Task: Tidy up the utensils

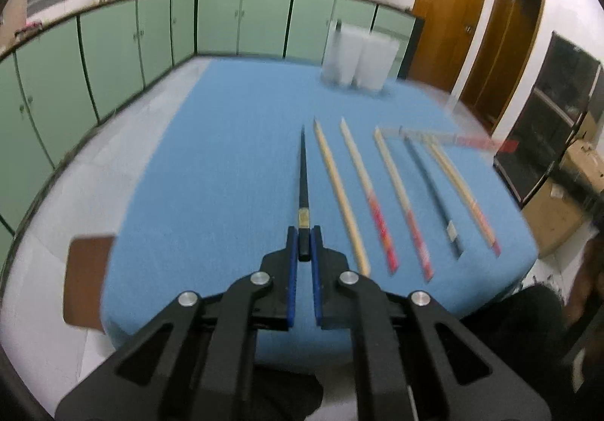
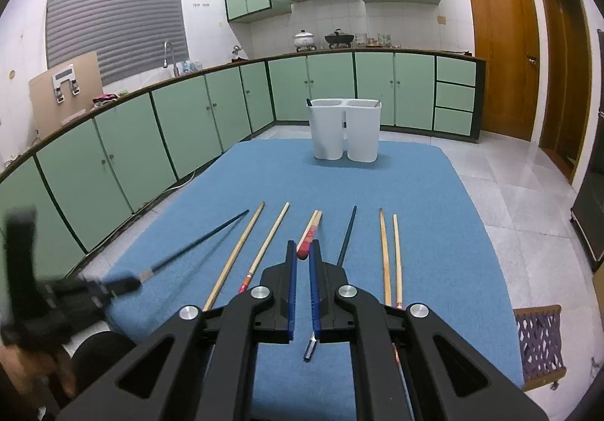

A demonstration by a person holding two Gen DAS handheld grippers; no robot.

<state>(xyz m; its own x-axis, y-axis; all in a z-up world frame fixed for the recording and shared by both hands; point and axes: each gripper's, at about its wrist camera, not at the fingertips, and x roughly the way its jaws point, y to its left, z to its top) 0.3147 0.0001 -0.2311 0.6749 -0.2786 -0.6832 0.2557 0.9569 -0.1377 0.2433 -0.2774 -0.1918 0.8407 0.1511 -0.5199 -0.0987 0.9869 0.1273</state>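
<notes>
Left claw [image 1: 304, 241] pinches a slim black chopstick [image 1: 302, 172] by its butt near the blue counter's [image 1: 226, 157] front edge, presumably for the white two-cup holder [image 2: 344, 128]; right claw [image 2: 301, 251] pressed together, empty.

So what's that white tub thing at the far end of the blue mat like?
The white utensil holder looks like smooth plastic. It has two tall compartments joined side by side, narrowing a little toward the bottom, with open tops. It stands upright at the far end of the blue mat, apart from the loose chopsticks. A dark stick tip pokes out of the left compartment and a thin one out of the right. No tool touches it.
</notes>
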